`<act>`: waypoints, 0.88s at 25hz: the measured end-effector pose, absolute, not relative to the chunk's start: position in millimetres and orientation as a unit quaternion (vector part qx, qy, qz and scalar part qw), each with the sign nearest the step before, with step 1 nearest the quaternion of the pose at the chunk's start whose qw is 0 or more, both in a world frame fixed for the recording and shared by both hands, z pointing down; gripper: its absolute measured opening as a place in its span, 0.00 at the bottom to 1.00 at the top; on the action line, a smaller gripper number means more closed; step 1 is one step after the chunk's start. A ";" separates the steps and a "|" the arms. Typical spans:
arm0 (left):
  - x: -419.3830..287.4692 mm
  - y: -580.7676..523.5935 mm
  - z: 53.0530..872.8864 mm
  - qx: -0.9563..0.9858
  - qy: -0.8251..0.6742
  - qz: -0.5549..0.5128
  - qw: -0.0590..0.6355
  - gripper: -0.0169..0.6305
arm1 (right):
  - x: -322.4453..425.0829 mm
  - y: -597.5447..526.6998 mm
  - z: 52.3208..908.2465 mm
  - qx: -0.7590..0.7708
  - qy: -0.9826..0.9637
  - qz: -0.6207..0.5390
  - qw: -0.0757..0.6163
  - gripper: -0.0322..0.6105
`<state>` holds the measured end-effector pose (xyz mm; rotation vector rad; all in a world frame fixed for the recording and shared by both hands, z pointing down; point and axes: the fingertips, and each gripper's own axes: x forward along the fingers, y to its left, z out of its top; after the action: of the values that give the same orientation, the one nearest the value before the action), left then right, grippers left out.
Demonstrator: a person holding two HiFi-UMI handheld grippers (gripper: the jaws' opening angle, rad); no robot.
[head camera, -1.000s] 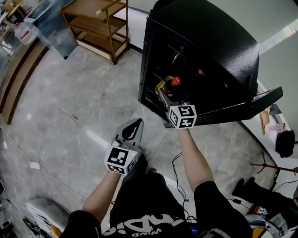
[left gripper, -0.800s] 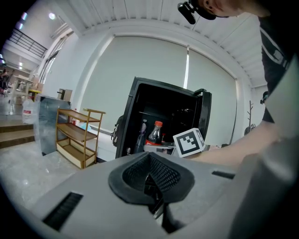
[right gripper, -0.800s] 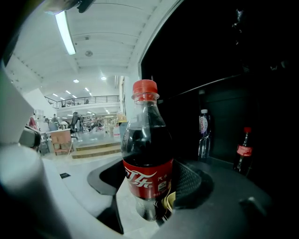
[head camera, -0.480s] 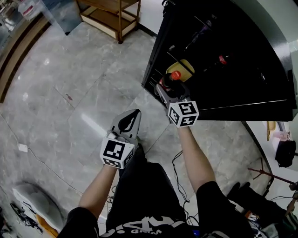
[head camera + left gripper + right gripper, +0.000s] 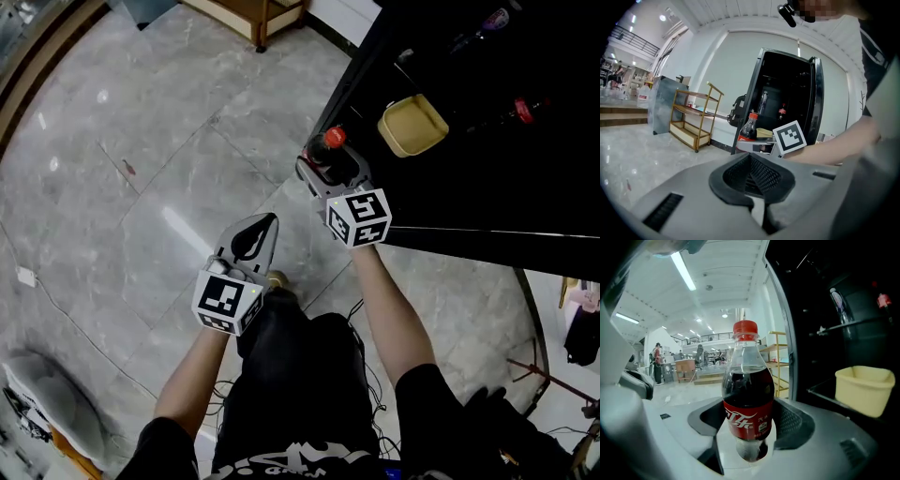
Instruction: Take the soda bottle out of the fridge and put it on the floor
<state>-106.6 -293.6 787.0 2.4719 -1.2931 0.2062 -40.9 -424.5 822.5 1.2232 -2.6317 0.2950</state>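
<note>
Red-capped and dark with cola, the soda bottle (image 5: 747, 399) stands upright in my right claw (image 5: 749, 441), pinched around the label. It is just outside the fridge (image 5: 834, 310) mouth, above the floor (image 5: 141, 206). It looks nearly full, so I judge it weighty. Smooth plastic may slip or dent, so the labelled waist seems the safest hold. My left claw (image 5: 751, 176) is pressed together and empty, away from the fridge. The deep fridge shelves are too dark to read.
</note>
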 end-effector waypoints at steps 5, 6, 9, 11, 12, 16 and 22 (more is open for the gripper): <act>-119.7 -299.5 859.9 0.869 -0.458 0.076 0.170 0.04 | -71.3 -430.8 898.2 0.395 -0.906 0.104 0.114 0.55; -122.8 -300.7 873.2 0.869 -0.459 0.077 0.167 0.04 | -76.3 -430.5 912.9 0.392 -0.907 0.103 0.115 0.55; -132.1 -304.3 912.9 0.867 -0.464 0.076 0.164 0.04 | -90.1 -430.7 955.8 0.385 -0.910 0.105 0.116 0.55; -137.1 -305.4 936.9 0.867 -0.465 0.077 0.164 0.04 | -99.0 -431.6 980.7 0.379 -0.912 0.105 0.116 0.55; -139.0 -305.3 947.9 0.866 -0.466 0.077 0.164 0.04 | -103.0 -431.8 991.8 0.376 -0.913 0.105 0.117 0.55; -146.3 -302.0 987.2 0.864 -0.470 0.077 0.165 0.04 | -116.0 -431.9 1031.1 0.371 -0.915 0.108 0.113 0.55; -154.0 -295.8 1030.1 0.858 -0.480 0.074 0.166 0.04 | -136.6 -429.4 1081.7 0.355 -0.922 0.106 0.111 0.55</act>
<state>-154.0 -295.8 1030.1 2.4432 -1.3680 0.2109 -136.6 -429.4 1081.7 1.0441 -2.7084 0.3118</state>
